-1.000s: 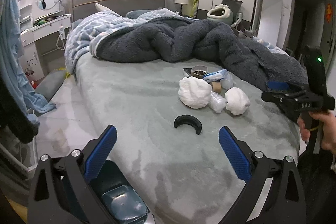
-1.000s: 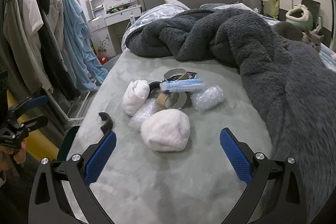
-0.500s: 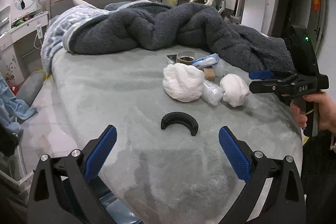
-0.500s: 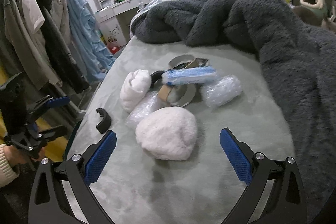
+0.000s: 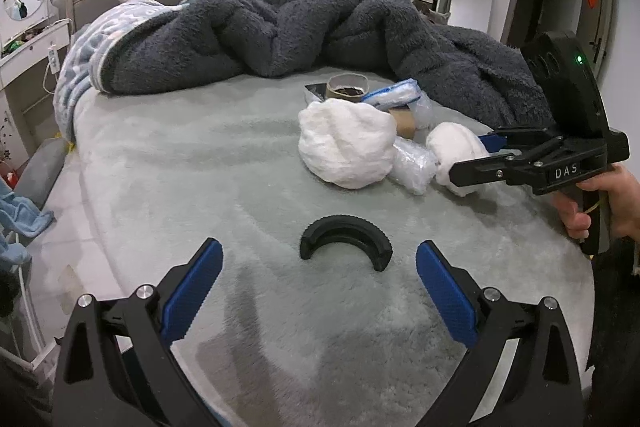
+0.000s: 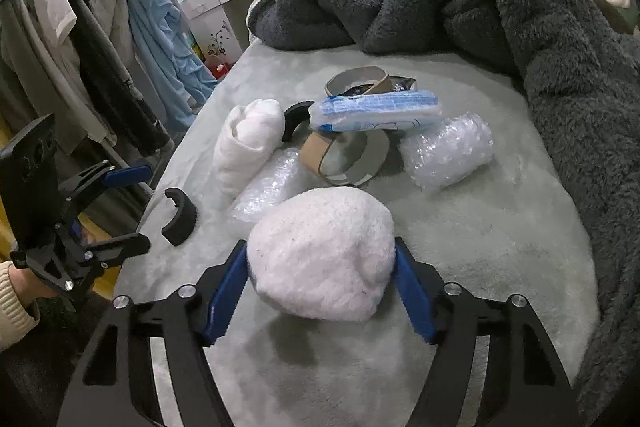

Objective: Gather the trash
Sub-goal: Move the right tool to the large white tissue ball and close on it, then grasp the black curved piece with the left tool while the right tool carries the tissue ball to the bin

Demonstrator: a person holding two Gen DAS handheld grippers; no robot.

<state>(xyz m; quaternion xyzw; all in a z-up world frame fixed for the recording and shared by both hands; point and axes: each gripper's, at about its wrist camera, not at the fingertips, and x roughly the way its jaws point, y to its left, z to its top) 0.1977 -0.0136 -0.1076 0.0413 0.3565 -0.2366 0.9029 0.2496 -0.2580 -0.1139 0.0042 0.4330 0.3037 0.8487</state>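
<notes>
Your left tool (image 5: 318,285) hangs wide open over the bed (image 5: 192,163), nothing between its blue pads. Dead ahead of it, just beyond the tips, lies the black curved piece (image 5: 345,239), open side facing you. It looks like rigid, ribbed plastic, so I'd judge it light and unyielding; pinch it across the thick middle of the arc, not the tapered ends, which could pivot out.

Farther ahead and to the right of that tool sits the trash pile: a big white wad (image 5: 346,143), crinkly clear plastic wrap (image 5: 412,165) touching it, cardboard tape rings (image 5: 347,87) and a blue-and-white packet (image 5: 394,95) behind.

Now your right tool (image 6: 322,289). Its jaws have just been closing, and the round white fluffy wad (image 6: 322,253) sits squarely between them, both blue pads against its flanks. Whether they're truly biting or only brushing the fuzz I can't say for certain, but it reads as a grip forming. That wad looks soft, very light and springy, so expect it to compress a good deal before it holds. You're taking it across its widest part, which seems right; squeeze deep.

Just beyond it lies a roll of bubble wrap (image 6: 448,151), ahead and to the right: slippery, squashy, likely to pop free under a shallow pinch.
</notes>
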